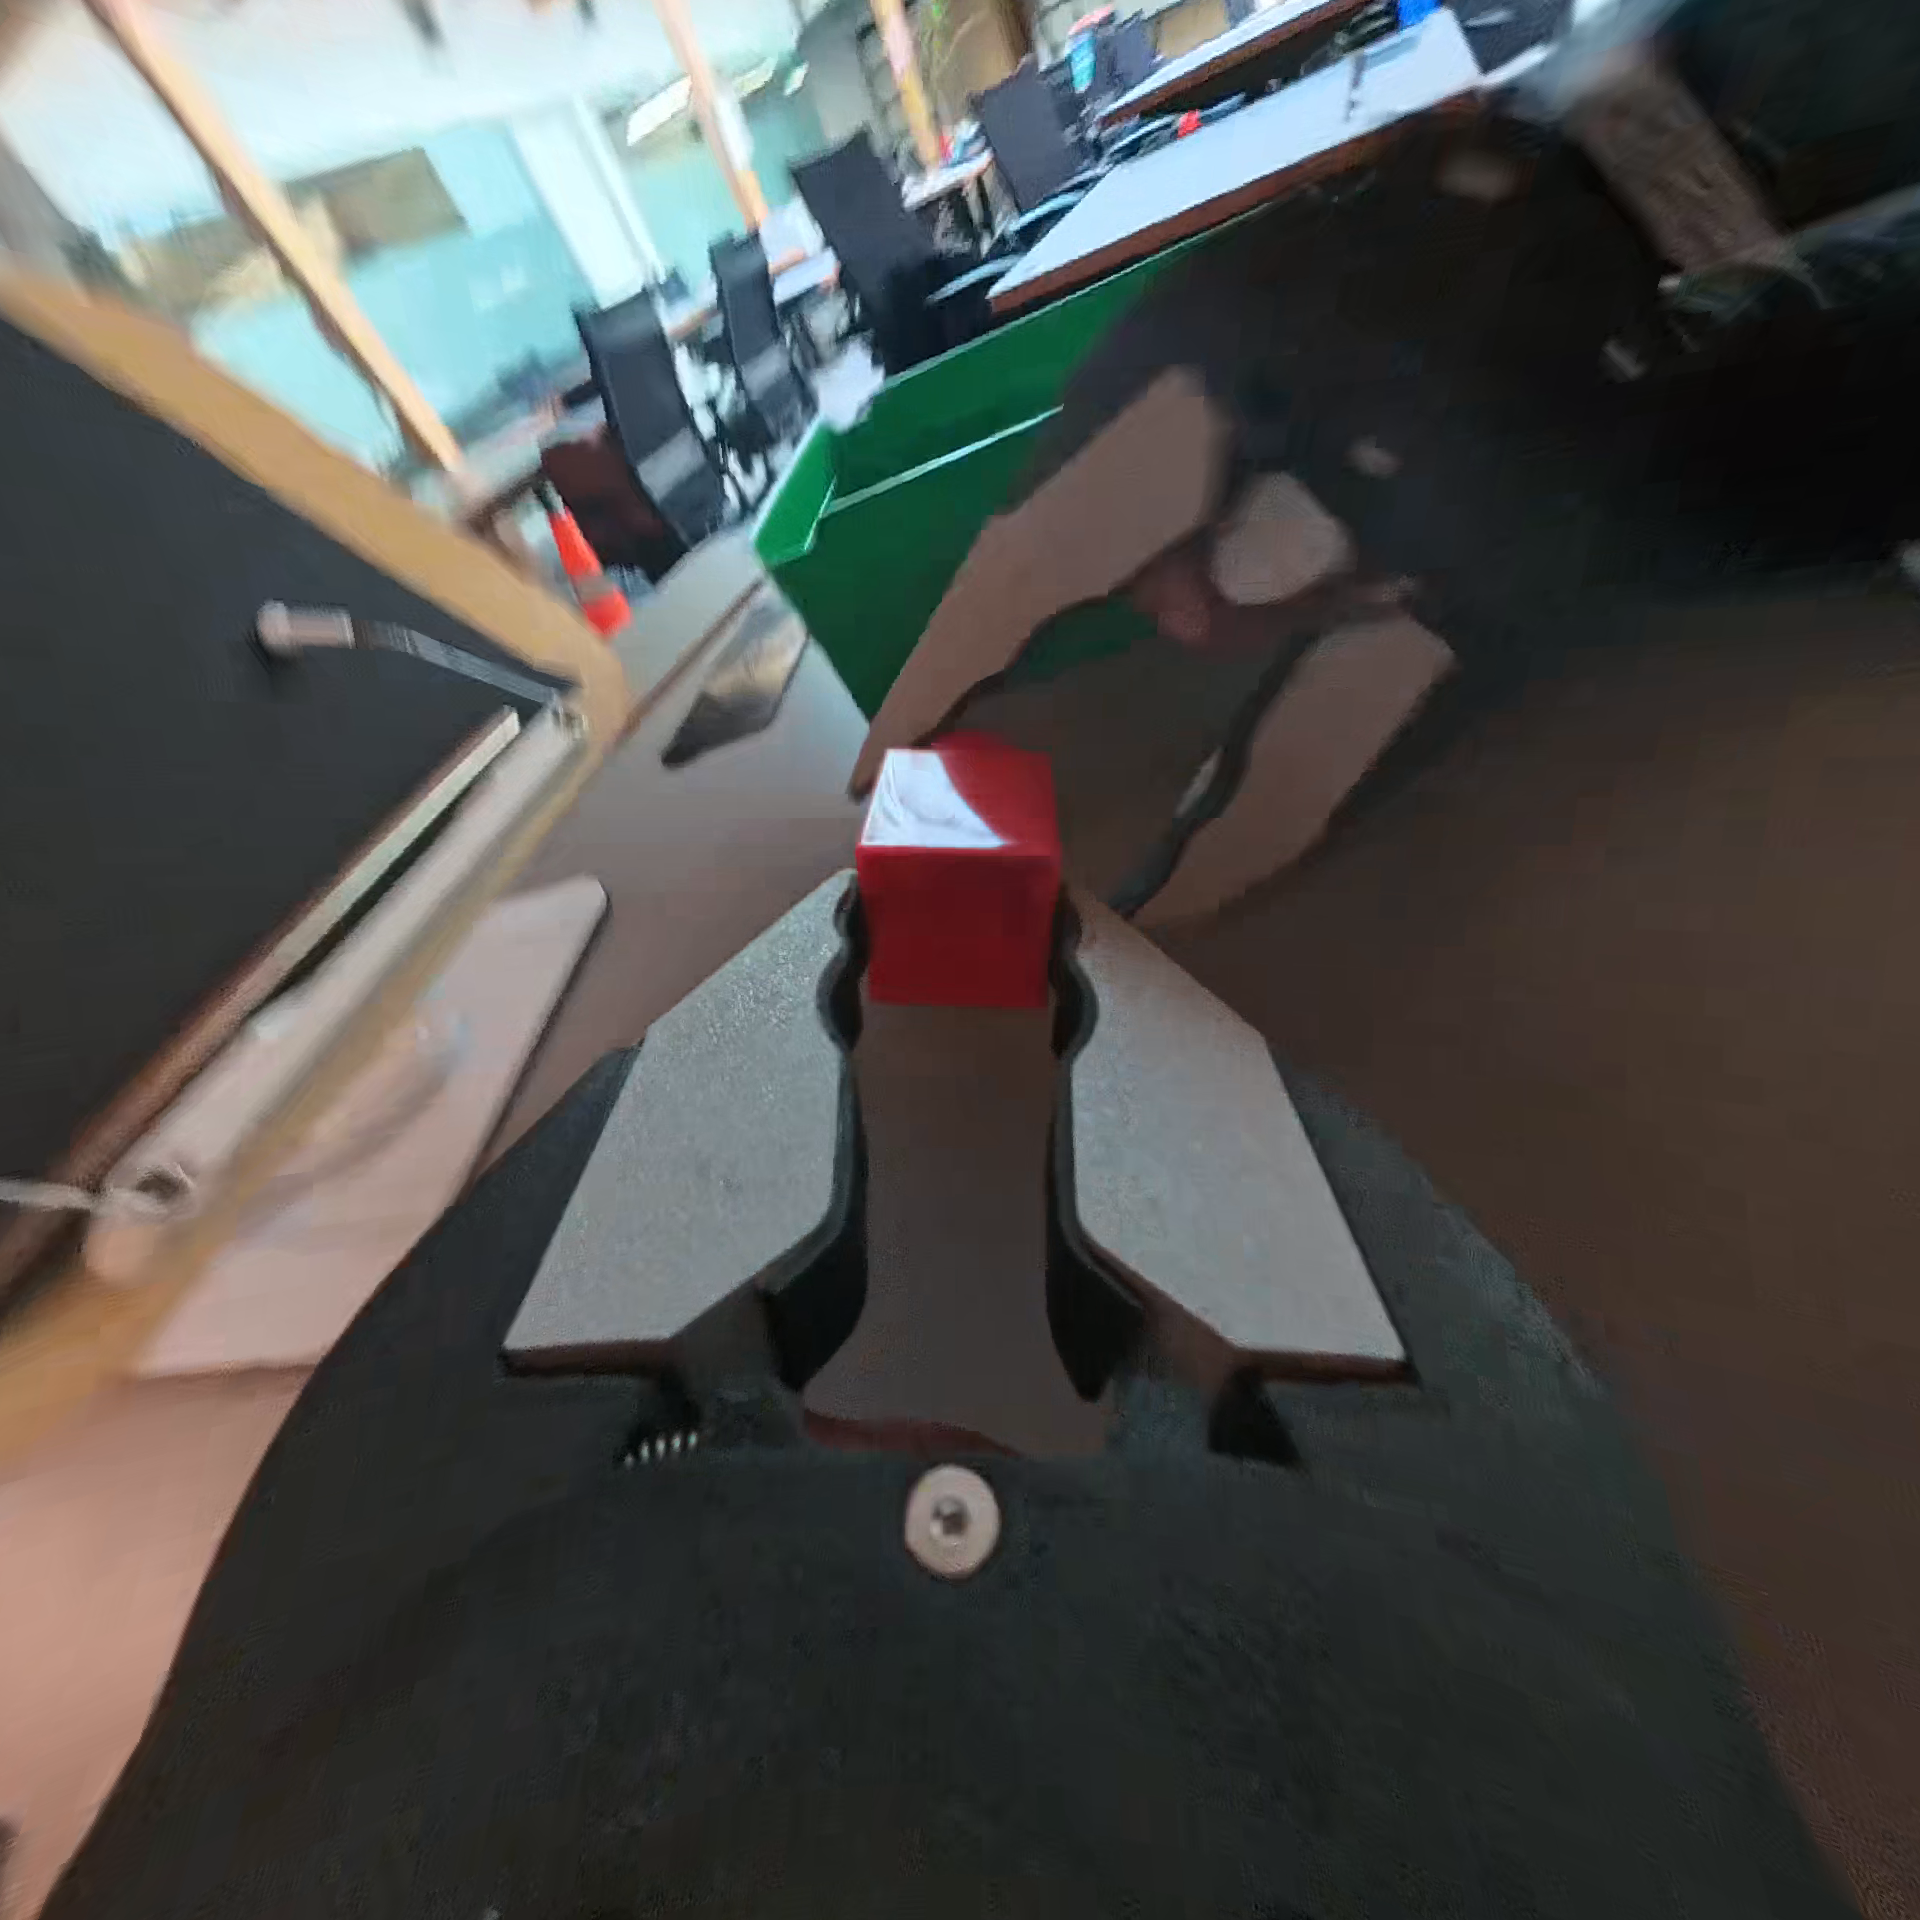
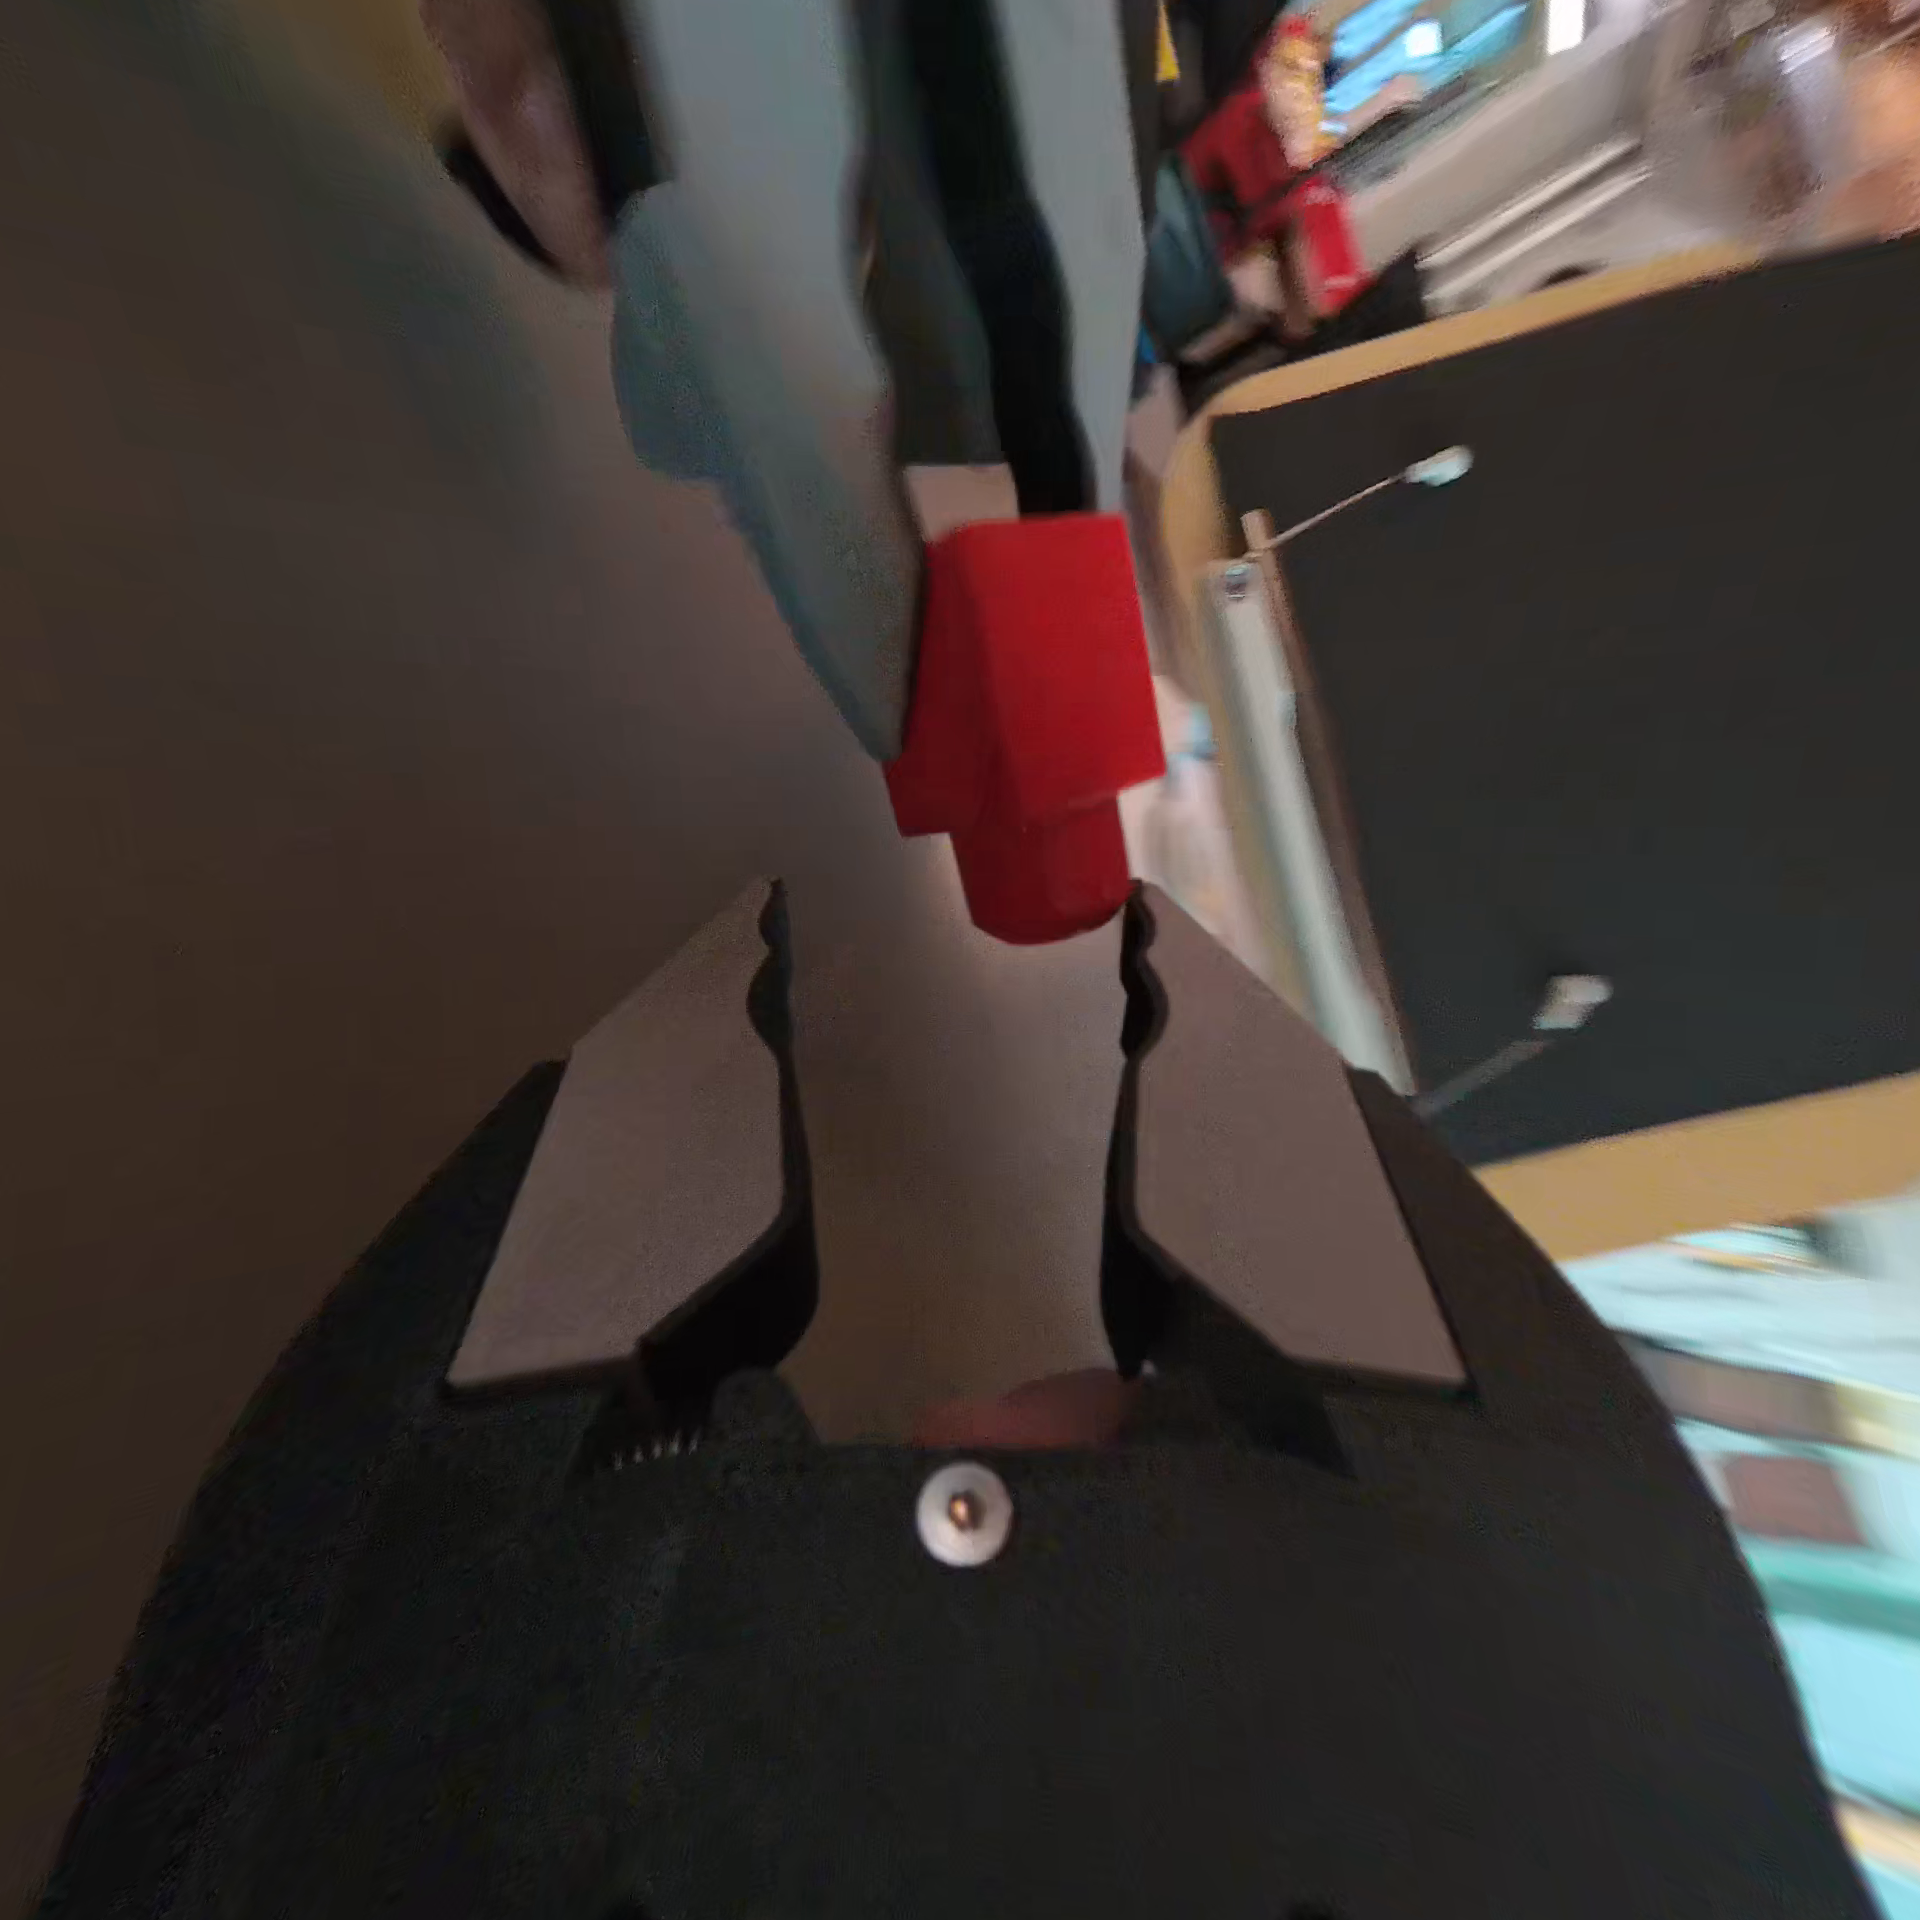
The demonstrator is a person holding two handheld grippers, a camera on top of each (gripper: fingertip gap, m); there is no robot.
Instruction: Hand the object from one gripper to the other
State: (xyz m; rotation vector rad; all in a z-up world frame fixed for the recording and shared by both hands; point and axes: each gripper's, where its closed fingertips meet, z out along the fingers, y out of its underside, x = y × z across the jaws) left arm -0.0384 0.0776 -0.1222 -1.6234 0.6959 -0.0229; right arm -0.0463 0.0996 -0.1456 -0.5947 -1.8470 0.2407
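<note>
While your left tongs (image 1: 961, 940) are pinching the red block (image 1: 956, 914) at their tips, your right tongs (image 2: 951, 935) are gaping wide near its stub; center before closing.

The left gripper (image 1: 958, 940) is seen clamped, something pinched between its fingertips. The right gripper (image 2: 954, 914) is held facing it with jaws parted, one fingertip (image 2: 1141, 914) close beside the left's load.
</note>
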